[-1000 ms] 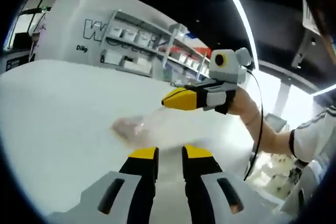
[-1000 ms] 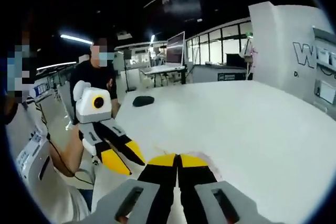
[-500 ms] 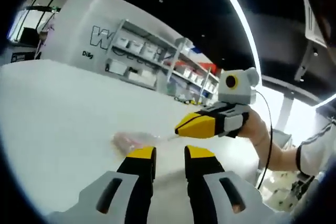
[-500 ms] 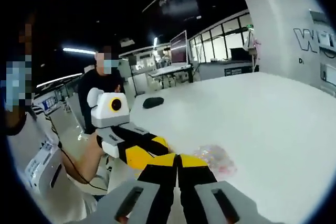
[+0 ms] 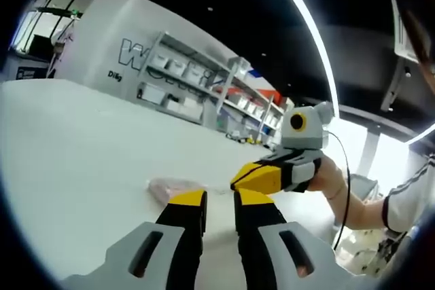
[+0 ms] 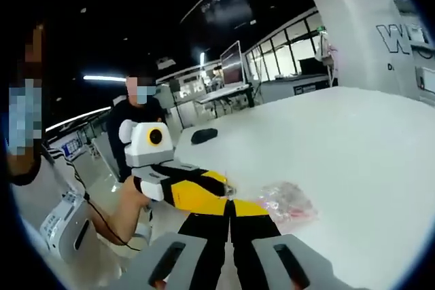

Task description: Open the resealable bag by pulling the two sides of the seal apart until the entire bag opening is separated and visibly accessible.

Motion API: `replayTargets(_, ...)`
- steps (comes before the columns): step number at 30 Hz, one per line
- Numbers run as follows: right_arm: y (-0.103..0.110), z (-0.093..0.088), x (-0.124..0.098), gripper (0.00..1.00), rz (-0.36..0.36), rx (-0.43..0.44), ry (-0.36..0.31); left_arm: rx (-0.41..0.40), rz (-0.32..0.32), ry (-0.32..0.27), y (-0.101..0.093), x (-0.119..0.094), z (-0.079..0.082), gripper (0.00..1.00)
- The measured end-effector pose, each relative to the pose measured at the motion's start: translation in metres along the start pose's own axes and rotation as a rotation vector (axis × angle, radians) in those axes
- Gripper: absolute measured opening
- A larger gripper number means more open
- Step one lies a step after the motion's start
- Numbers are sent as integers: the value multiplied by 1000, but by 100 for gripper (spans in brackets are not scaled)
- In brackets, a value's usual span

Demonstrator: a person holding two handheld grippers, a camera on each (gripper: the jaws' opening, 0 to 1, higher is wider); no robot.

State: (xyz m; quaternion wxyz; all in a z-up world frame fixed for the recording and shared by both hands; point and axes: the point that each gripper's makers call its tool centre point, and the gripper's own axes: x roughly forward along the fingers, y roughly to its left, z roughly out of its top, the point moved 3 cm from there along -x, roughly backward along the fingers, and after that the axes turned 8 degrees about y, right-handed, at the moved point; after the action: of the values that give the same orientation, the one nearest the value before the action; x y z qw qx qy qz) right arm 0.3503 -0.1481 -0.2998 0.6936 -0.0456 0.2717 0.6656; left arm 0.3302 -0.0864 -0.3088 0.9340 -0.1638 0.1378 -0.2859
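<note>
Clear resealable bag (image 6: 289,203) holding pinkish contents, lying on white table (image 6: 353,140) just ahead of right gripper (image 6: 230,206), jaws pressed together; left gripper (image 5: 220,200) slightly spread, bag (image 5: 173,187) just beyond its left jaw.

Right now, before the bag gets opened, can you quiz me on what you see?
1. True or false: the bag lies on the white table.
2. Pick one: the jaws of the right tool are A) spread wide apart, B) closed together.
3. Fill the gap: the jaw tips of the left tool are coloured ____.

Key: 1 true. 2 B. 3 yellow.
</note>
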Motion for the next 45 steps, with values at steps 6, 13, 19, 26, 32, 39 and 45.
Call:
replayTargets(6,-1,0,-1,0,10,29,-17,23,5,5,1,1,-1,11)
replayTargets(13,-2,1,-2,0,16,40,-22,23,6,0,2,2,1,10)
replayTargets(19,-2,1,-2,0,17,37,-20,17,13,-1,4,2,2,8)
replayTargets(26,-4,3,-3,0,18,41,-31,28,17,-1,3,3,1,4)
replayTargets(32,-4,2,-2,0,23,45,-28,28,22,3,5,4,1,2)
replayTargets(39,-2,-1,-2,0,15,22,-20,19,17,-5,3,4,2,1)
replayTargets(45,-3,0,-2,0,-19,-43,-16,36,25,14,2,4,1,1)
